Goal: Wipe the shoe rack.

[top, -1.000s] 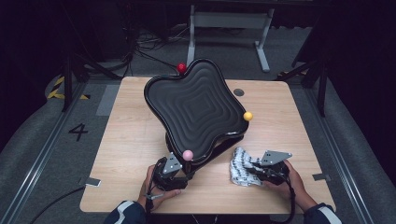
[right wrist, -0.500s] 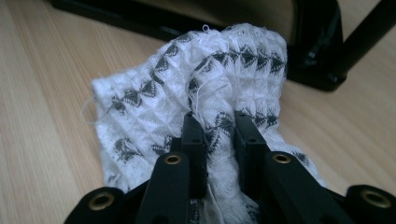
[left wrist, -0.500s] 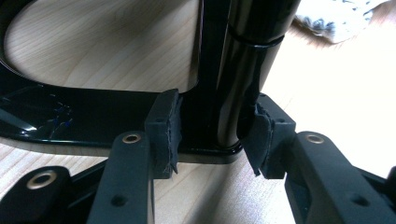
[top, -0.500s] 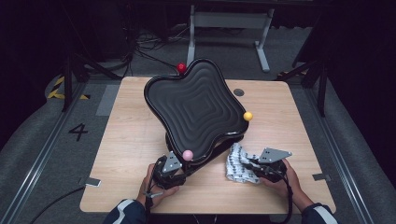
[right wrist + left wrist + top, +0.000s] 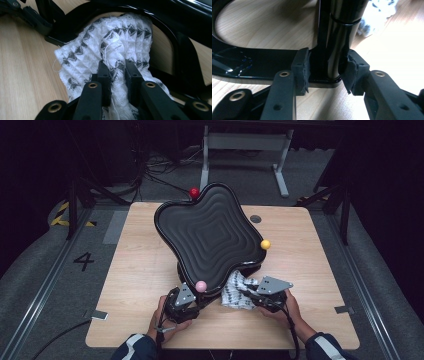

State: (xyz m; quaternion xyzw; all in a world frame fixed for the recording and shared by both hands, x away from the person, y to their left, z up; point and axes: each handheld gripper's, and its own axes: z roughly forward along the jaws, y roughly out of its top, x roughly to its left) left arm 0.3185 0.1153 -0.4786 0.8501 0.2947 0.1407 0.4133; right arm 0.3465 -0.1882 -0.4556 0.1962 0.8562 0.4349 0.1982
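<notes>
Dark floor and cables surround our wooden table (image 5: 145, 250), with a grey frame (image 5: 245, 142) standing beyond its far edge. Across the middle of the table leans a big black tray (image 5: 210, 232), wavy in outline and ribbed inside, tilted on a black stand whose curved base (image 5: 249, 63) lies flat on the wood. Three small balls sit at the tray's rim: a red one (image 5: 194, 193) at the far corner, a yellow one (image 5: 265, 244) at the right, a pink one (image 5: 201, 286) at the near corner. We hold the left gripper (image 5: 182, 302) at the near edge of the table, just below the pink ball; in its own view the jaws have just been closing and now the pads (image 5: 302, 68) press on either side of the stand's glossy upright post (image 5: 334, 45). We hold the right gripper (image 5: 265, 295) beside it to the right, pinching a white cloth (image 5: 112, 52) with a dark triangle pattern. That cloth lies bunched on the table at the tray's near right edge, its far end tucked against the black base and partly under the tray.
</notes>
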